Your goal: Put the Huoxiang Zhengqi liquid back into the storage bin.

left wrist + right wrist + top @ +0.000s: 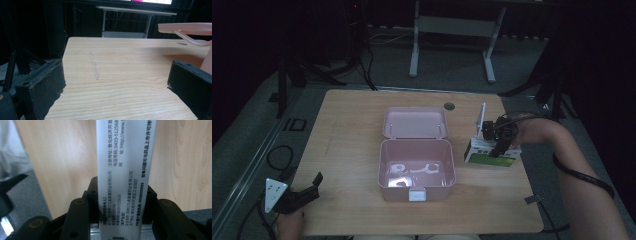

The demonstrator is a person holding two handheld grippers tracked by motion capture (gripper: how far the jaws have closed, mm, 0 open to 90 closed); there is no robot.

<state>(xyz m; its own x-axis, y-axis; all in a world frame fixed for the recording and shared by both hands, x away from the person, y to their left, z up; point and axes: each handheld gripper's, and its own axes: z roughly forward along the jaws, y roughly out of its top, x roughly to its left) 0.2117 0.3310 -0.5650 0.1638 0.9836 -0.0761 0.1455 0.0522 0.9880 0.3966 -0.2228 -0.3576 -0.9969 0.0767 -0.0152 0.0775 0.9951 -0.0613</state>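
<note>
Left gripper (pixel 314 186): rests near the bench's (pixel 352 130) front-left corner, jaws spread apart with bare wood between them.
Pink box (pixel 416 170): mid-bench, lid (pixel 414 122) hinged open and lying back, pale items inside.
Right gripper (pixel 499 142): clamped on the white and green carton (pixel 489 155), at the bench's right edge.
Carton face (pixel 125 170): printed text, pinched between the jaws.

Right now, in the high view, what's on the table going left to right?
left gripper at the near left corner → open pink box, its lid laid back behind it → right gripper, shut on a white carton with a green face near the right edge.
</note>
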